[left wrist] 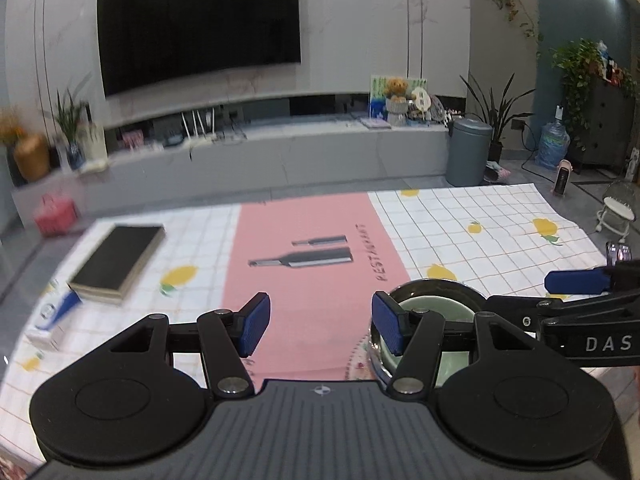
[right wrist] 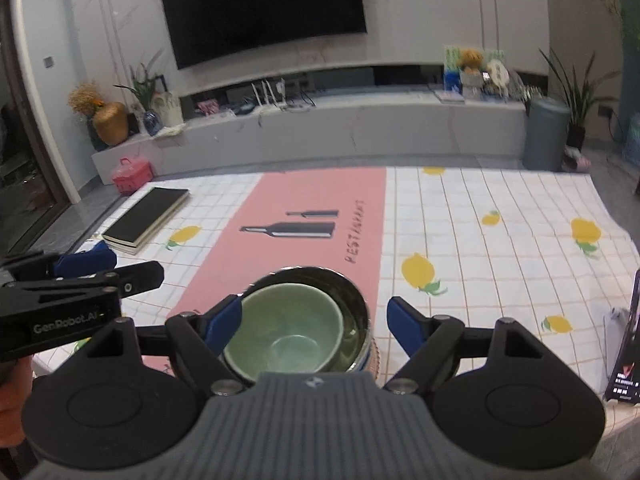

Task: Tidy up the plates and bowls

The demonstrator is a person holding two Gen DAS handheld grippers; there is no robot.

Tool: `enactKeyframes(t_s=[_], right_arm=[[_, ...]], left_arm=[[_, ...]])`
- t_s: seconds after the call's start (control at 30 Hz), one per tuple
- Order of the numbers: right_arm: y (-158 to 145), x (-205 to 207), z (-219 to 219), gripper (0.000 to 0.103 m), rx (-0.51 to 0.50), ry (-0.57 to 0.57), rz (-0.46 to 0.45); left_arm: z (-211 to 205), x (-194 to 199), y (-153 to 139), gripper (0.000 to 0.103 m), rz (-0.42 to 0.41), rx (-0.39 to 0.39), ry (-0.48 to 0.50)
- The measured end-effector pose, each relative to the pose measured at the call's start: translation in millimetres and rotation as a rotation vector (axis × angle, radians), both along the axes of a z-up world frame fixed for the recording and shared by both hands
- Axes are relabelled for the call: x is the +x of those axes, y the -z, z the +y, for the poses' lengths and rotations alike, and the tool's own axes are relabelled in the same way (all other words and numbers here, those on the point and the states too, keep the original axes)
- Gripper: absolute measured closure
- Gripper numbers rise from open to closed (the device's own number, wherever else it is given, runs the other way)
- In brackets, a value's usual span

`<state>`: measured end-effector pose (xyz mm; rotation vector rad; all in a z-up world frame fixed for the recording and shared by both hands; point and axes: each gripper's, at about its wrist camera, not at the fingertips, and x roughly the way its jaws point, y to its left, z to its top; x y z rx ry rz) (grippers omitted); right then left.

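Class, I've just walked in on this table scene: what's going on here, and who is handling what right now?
A person holds a two-finger gripper in each hand over a table with a lemon-print cloth. A green bowl sits nested inside a metal bowl, on a patterned plate. The right gripper hangs open above the bowls, gripping nothing. The left gripper is open and empty too, off to the side. A black book lies far left.
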<state>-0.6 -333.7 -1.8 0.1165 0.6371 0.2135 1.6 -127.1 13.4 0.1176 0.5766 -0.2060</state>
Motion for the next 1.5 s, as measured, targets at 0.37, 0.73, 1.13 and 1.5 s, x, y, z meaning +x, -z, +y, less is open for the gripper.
enactKeyframes(t_s=[0.37,0.73,1.13,1.5], right_arm=[[3,-44,19,0.024,-0.041,0.035,-0.075],[32,-59,43,0.011,-0.085,0.025,-0.026],[60,-49,48,0.011,-0.107,0.069,0.109],[61,-49,55,0.011,-0.131,0.066,0.116]], left_arm=[[13,-26,7,0.030,-0.058,0.052,-0.055],[23,-34,39,0.028,0.039,0.094,-0.083],[28,-36,64,0.028,0.166,0.079,-0.092],[32,-34,66,0.027,0.176,0.076,-0.091]])
